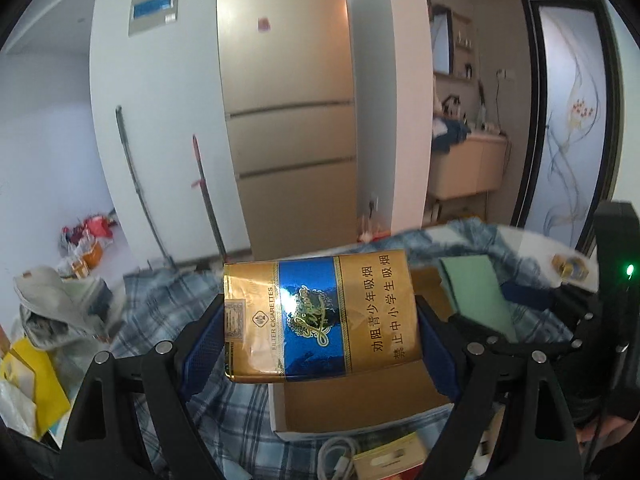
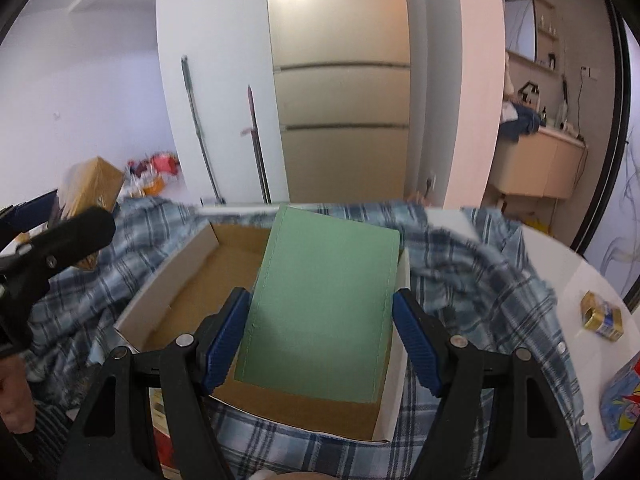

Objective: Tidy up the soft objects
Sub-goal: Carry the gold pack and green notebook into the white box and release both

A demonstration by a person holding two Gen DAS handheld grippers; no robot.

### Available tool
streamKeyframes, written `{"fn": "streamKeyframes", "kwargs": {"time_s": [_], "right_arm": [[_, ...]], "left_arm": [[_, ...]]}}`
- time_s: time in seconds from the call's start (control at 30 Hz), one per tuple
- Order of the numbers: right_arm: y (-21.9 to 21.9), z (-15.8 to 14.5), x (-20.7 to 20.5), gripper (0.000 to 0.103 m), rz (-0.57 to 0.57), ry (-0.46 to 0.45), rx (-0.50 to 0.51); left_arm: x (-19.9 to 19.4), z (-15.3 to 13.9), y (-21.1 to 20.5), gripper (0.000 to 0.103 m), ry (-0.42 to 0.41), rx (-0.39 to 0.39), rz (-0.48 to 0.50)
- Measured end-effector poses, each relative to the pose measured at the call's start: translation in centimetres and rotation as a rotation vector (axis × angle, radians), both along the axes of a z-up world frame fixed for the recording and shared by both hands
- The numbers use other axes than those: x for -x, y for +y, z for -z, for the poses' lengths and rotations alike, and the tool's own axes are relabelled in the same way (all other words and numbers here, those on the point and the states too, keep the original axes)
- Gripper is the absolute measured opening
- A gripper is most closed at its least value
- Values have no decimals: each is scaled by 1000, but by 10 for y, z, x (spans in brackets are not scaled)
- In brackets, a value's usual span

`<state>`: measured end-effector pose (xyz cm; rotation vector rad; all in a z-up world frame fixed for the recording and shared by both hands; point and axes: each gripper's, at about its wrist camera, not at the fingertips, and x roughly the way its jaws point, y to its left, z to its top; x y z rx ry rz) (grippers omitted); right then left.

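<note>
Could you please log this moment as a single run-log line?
left gripper: holds cigarette pack | right gripper: holds green pouch above open cardboard box | box on plaid shirt

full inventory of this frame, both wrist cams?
cigarette pack: 1, gold and blue, between left gripper's pads
green pouch: 1, green, between right gripper's pads, over the box
cardboard box: 1, white outside, brown inside, open, on the shirt
plaid shirt: 1, blue-white, spread on table
small gold-blue pack: 1, on white table, right
blue printed packet: 1, table's right edge
left gripper: black, blue pads
right gripper: black, blue pads
</note>
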<state>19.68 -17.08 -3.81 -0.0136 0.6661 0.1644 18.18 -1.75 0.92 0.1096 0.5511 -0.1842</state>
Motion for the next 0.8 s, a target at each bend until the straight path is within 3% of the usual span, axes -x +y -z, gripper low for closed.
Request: {"fn": "streamKeyframes", "kwargs": {"time_s": [0.2,0.37,0.53,0.67,0.8], "right_arm": [[0,26,-15,72,-7,130,19],[-3,36,-17,72,-23,182,16],[-2,36,-15,74,-14,176,24],[1,32,-11,85,-12,142,47],[2,23,-5,89,-8,84,65]], "left_arm": [[-16,28,5,88,80,28,12],[-22,41,5,88,110,41,28],[-25,46,2,89,124,32,23],[-26,49,1,90,126,12,9],[-26,49,1,90,119,14,12]]}}
